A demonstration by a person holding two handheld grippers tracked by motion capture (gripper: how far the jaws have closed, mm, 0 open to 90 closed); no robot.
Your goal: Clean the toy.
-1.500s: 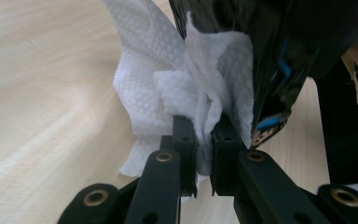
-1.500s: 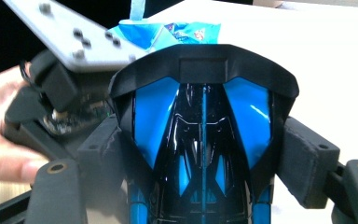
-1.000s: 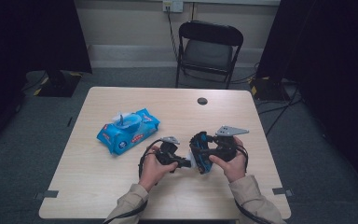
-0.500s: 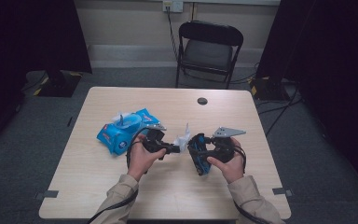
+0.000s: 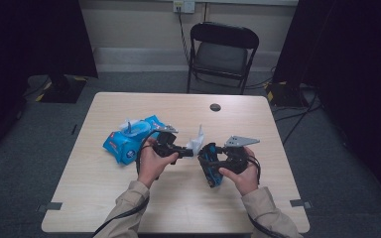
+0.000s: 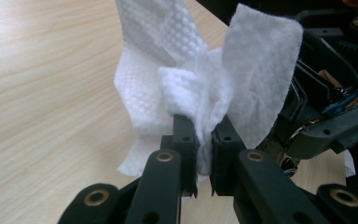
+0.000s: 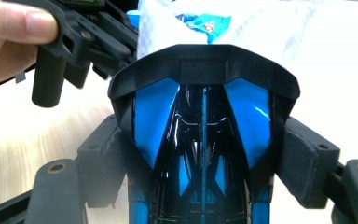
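High view: wipe meets mouse!
My left gripper (image 5: 188,151) pinches a white wipe (image 6: 200,88); my right gripper (image 5: 209,166) clamps the black-blue mouse (image 7: 203,140), mid-table.

In the right gripper view, the black-and-blue object (image 7: 203,140) between the fingers (image 7: 305,168) ran off the bottom edge, and what kind of thing it was could not be told. It hid most of the white wipe (image 7: 154,28) and the blue wipes pack (image 7: 203,21) behind it. In the left gripper view, the wipe's (image 6: 200,79) top was cut by the upper edge. In the high view, the small dark round thing (image 5: 215,107) on the counter (image 5: 104,198) was too small to identify.
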